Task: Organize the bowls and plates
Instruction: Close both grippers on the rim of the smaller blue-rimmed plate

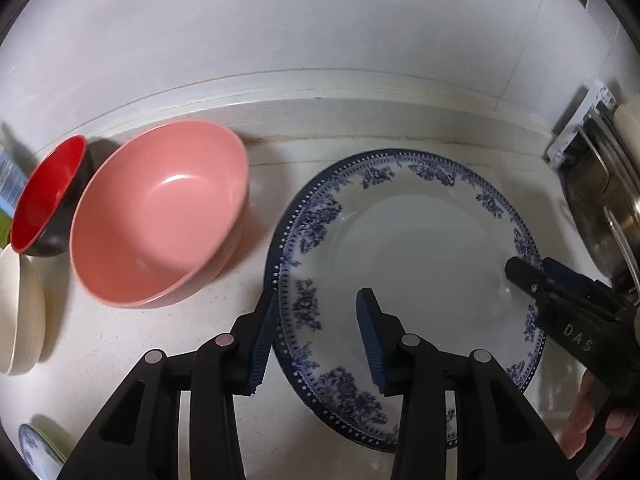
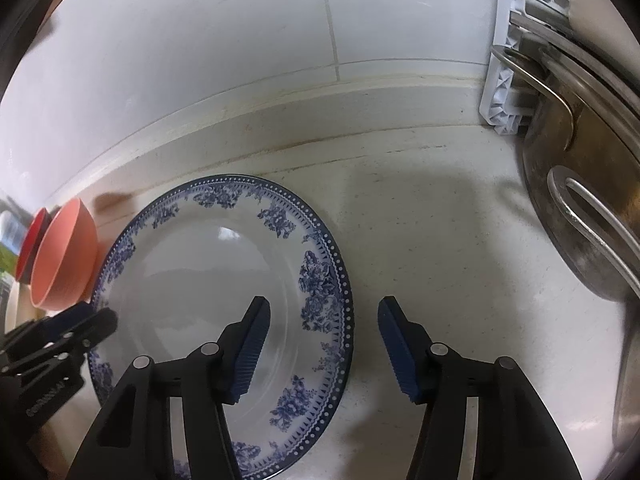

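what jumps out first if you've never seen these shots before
The big blue-and-white floral plate lying flat on the pale counter, with the left gripper and right gripper each straddling an opposite side of its rim, jaws apart. Next, the pink bowl just left of the plate, a red bowl behind it.

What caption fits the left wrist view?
Left gripper open astride the rim of a blue-floral plate, pink bowl alongside.

A pale speckled countertop (image 1: 160,340) carries a blue-patterned plate (image 1: 304,224), a pink bowl (image 1: 160,212) left of it, a red-lined black bowl (image 1: 48,196) farther left, and a cream bowl (image 1: 20,312) nearer.
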Action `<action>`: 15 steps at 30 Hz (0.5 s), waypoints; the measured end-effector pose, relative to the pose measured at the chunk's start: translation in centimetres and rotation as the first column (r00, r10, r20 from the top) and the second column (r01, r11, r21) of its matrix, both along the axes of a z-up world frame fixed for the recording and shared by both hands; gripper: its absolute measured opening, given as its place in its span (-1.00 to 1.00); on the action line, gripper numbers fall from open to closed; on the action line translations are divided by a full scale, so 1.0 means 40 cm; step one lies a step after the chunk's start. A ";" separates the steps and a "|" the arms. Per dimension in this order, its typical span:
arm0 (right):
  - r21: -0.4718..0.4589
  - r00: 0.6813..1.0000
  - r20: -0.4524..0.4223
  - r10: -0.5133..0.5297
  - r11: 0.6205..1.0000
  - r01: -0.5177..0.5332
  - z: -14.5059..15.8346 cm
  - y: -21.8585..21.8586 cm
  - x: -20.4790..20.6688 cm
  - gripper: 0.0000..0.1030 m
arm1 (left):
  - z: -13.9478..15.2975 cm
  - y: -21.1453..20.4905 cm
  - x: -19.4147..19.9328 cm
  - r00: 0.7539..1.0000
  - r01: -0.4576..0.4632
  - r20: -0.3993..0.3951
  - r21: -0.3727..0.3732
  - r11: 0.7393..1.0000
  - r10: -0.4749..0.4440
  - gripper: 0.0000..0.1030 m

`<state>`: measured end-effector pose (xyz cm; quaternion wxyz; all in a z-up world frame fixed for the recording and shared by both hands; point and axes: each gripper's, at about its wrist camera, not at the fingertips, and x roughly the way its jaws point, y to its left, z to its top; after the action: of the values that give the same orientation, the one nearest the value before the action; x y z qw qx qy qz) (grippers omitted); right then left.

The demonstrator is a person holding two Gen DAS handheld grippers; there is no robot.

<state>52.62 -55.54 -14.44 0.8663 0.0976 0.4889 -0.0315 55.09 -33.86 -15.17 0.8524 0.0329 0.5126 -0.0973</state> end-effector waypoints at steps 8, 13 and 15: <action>-0.045 0.999 -0.009 0.039 0.998 -0.040 -0.005 0.033 0.012 0.09 | -0.035 0.014 0.040 0.998 -0.008 -0.070 0.001 1.000 0.008 -0.20; -0.061 0.998 -0.009 0.056 0.997 -0.056 -0.008 0.050 0.022 -0.01 | -0.035 0.013 0.055 0.998 0.003 -0.062 0.002 1.000 -0.003 -0.19; -0.073 0.998 -0.010 0.054 0.996 -0.055 -0.008 0.049 0.021 -0.09 | -0.031 0.025 0.054 0.998 0.001 -0.063 0.006 1.000 -0.001 -0.19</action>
<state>53.48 -53.58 -14.75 0.8679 0.0521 0.4933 -0.0262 57.24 -32.85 -16.42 0.8358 0.0327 0.5394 -0.0973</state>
